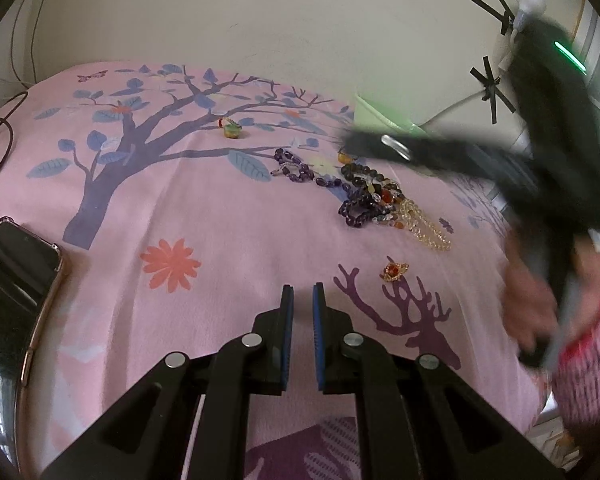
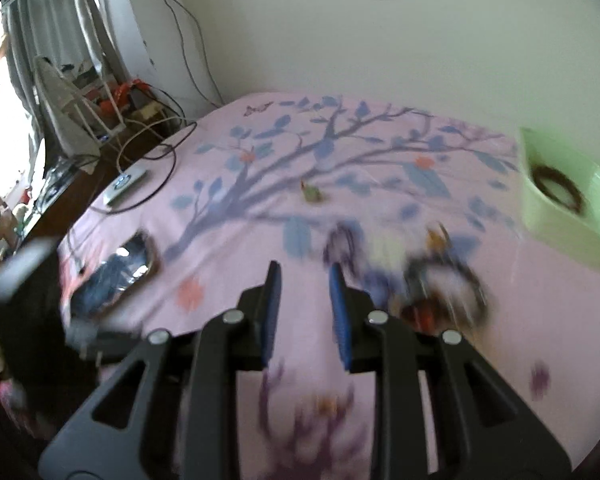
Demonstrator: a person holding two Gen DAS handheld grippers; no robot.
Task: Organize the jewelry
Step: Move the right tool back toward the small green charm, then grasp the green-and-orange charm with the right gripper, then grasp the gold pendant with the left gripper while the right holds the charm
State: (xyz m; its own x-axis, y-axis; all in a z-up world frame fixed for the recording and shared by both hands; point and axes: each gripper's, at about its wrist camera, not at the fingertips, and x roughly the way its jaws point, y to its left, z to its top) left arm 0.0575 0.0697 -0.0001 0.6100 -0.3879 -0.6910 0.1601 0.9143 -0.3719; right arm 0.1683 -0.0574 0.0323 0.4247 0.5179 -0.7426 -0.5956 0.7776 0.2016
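A heap of beaded bracelets (image 1: 376, 200) in purple, dark, amber and clear beads lies on the pink bedspread (image 1: 220, 220). A purple bead strand (image 1: 296, 168) trails to its left. A gold ring with a red stone (image 1: 395, 271) lies nearer, just right of my left gripper (image 1: 303, 300), which is shut on nothing. A small green-yellow piece (image 1: 232, 128) sits farther back. My right gripper (image 2: 305, 278) is open and empty, over the cloth left of the blurred heap (image 2: 440, 292). In the left wrist view it shows as a blurred black shape (image 1: 356, 142) over the heap's far side.
A pale green box (image 2: 568, 200) at the right holds a dark bracelet (image 2: 556, 190). A phone (image 1: 16, 264) lies at the bed's left edge. A remote (image 2: 124, 184) and cables lie beyond it. A person's hand (image 1: 532, 304) and patterned sleeve fill the right side.
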